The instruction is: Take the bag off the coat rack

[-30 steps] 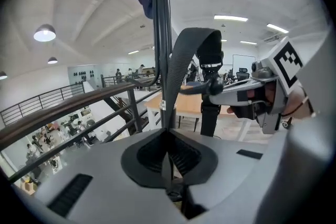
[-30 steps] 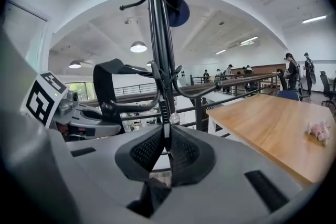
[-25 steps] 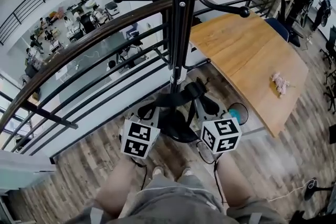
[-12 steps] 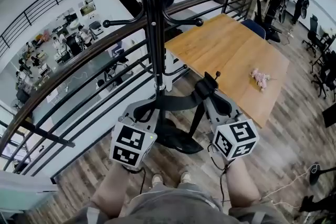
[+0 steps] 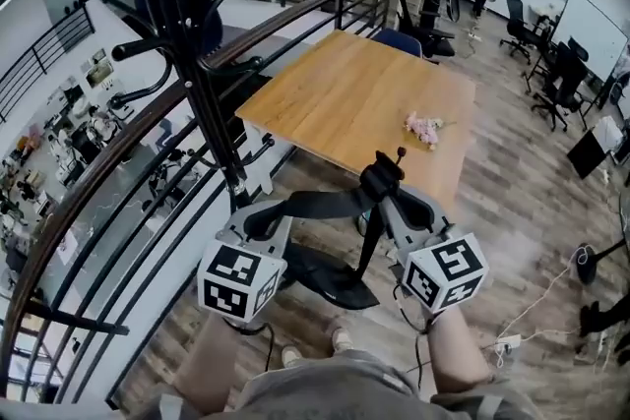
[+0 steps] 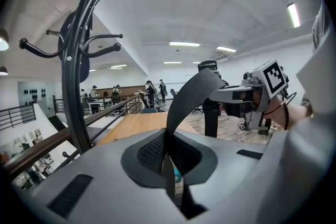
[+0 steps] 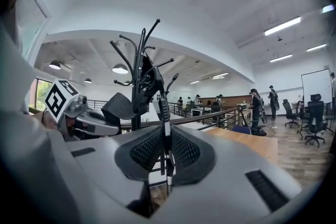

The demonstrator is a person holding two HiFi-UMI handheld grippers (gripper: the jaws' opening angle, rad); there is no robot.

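Note:
A black coat rack (image 5: 202, 84) stands at the left by the railing, with a dark blue item (image 5: 189, 0) hung high on it. A black webbing strap (image 5: 320, 204) is stretched between my two grippers, to the right of the pole and apart from it. My left gripper (image 5: 260, 217) is shut on its left end, and the strap (image 6: 191, 94) rises from between the jaws. My right gripper (image 5: 379, 184) is shut on the other end, where the strap (image 7: 166, 128) shows edge-on. A second length hangs from the right gripper toward a flat dark shape (image 5: 325, 275); bag or rack foot, I cannot tell.
A black metal railing (image 5: 118, 172) runs diagonally behind the rack, with a drop to a lower floor beyond. A wooden table (image 5: 345, 103) stands ahead on the right with a small pink bunch (image 5: 423, 126) on it. Office chairs and people are far back.
The rack has slid from the middle of the head view to its left. Both grippers, still gripping the strap, now sit to the right of the pole instead of right in front of it.

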